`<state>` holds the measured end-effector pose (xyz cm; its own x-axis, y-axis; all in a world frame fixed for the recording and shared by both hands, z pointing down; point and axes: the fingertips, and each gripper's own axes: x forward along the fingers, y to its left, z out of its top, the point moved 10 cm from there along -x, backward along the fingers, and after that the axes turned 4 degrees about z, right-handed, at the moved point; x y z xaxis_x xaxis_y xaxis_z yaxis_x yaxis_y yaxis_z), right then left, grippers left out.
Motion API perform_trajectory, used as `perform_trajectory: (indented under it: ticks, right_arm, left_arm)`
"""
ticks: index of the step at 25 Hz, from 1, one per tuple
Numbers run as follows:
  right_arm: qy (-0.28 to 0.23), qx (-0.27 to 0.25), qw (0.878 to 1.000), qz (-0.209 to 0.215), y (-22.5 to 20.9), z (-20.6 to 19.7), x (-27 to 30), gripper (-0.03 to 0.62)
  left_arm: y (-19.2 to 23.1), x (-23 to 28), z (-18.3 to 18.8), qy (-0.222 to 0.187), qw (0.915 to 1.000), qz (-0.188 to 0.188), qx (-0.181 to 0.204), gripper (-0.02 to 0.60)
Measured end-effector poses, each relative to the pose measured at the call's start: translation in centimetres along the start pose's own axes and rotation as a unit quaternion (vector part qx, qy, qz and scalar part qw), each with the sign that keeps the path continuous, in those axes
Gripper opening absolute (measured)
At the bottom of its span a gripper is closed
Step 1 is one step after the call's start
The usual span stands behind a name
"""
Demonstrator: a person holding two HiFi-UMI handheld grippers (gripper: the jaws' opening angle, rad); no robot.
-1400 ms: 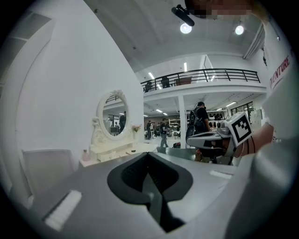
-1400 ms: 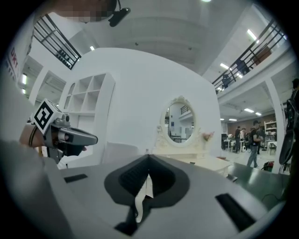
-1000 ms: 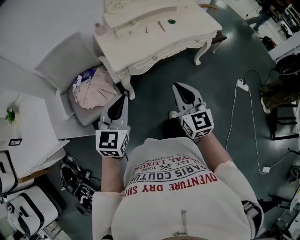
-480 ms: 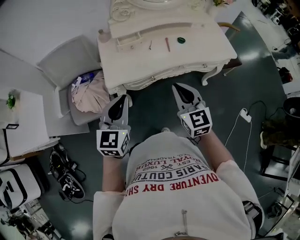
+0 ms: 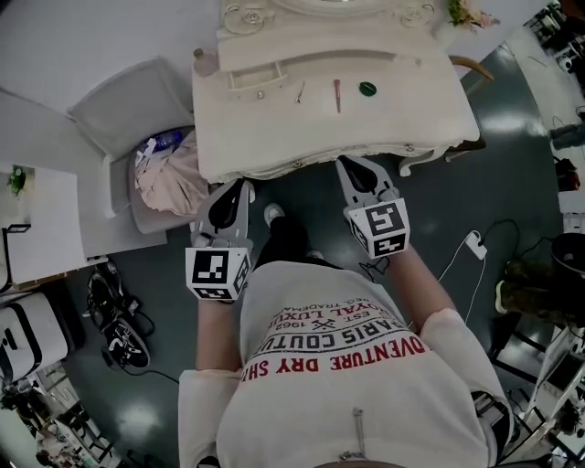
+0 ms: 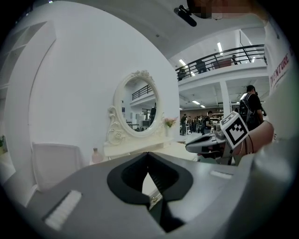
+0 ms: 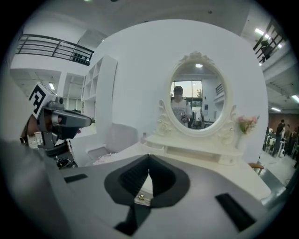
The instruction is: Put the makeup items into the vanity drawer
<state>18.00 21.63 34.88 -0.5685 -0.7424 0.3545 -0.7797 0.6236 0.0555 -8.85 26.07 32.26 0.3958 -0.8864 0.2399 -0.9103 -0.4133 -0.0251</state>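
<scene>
This is the reach-in step: my left gripper (image 5: 239, 190) and right gripper (image 5: 349, 166) hang shut and empty at the cream carved vanity's (image 5: 411, 110) front edge, while the small green round compact (image 5: 367, 89), pink stick (image 5: 336, 94) and thin dark pencil (image 5: 300, 91) lie on its top, so next I judge its small knobbed drawer (image 5: 249, 78) needs pulling open.

mirror (image 5: 334, 5) cut off at top edge, makeup items (image 5: 336, 94) too small to identify

Cream vanity (image 5: 411, 110) looks like painted wood, smooth satin.
</scene>
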Motion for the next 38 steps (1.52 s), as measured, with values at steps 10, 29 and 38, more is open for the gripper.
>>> perform_trajectory:
  ticks: [10, 29, 38]
  right_arm:
    - [0.02, 0.005, 1.0, 0.0, -5.9, 3.5, 10.5, 0.008]
    - [0.236, 0.116, 0.964, 0.029, -11.2, -2.6, 27.5, 0.143]
    - [0.292, 0.138, 0.946, 0.013, -11.1, -5.7, 30.6, 0.156]
  left_arm:
    - [7.6, 10.4, 1.4, -0.001, 0.9998, -0.019, -0.002, 0.011]
    - [17.2, 23.5, -1.5, 0.054, 0.9963, -0.056, -0.035, 0.011]
    - [19.6, 25.6, -3.3, 0.078, 0.9942, -0.059, -0.042, 0.011]
